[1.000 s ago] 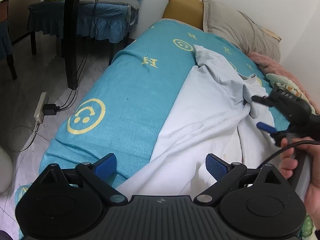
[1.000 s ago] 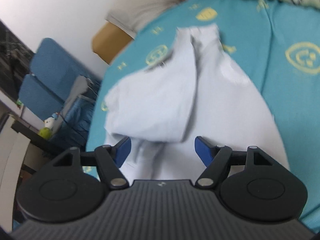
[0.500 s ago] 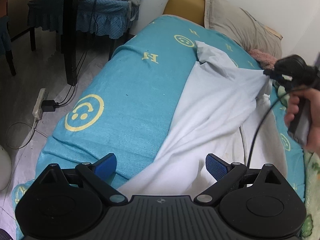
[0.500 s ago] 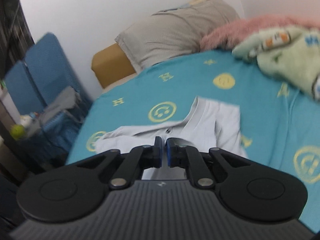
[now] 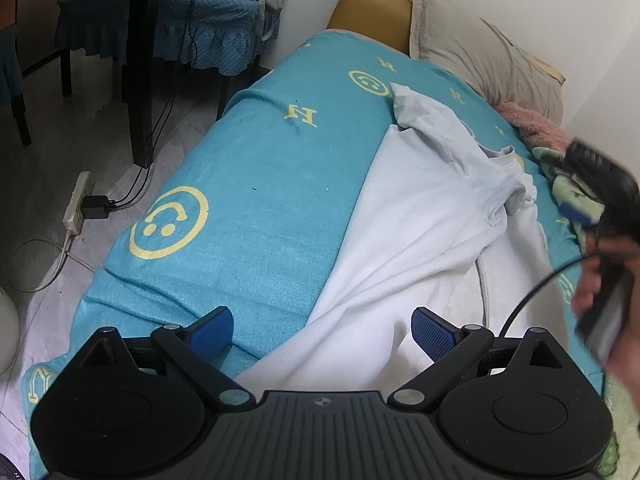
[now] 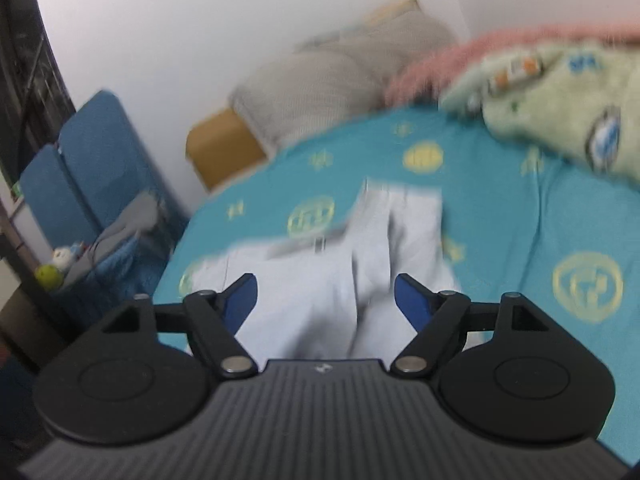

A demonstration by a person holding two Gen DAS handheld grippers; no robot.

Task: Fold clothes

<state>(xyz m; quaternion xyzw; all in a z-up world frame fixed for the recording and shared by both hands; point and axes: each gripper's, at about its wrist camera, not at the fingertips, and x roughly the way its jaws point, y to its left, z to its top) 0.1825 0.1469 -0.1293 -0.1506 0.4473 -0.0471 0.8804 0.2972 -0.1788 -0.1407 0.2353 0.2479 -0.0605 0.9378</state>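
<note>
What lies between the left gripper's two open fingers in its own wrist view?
Between the left gripper fingers lies the white shirt, its lower part draped over the turquoise blanket. Left wrist view shows it.

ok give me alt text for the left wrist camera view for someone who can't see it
A white shirt lies crumpled on a teal smiley-print bedspread, with the open left gripper just above its near hem. The right gripper, hand-held, is at the right edge; a beige pillow sits at the head.

teal smiley bedspread; grey pillow; green blanket; floor power strip
</note>
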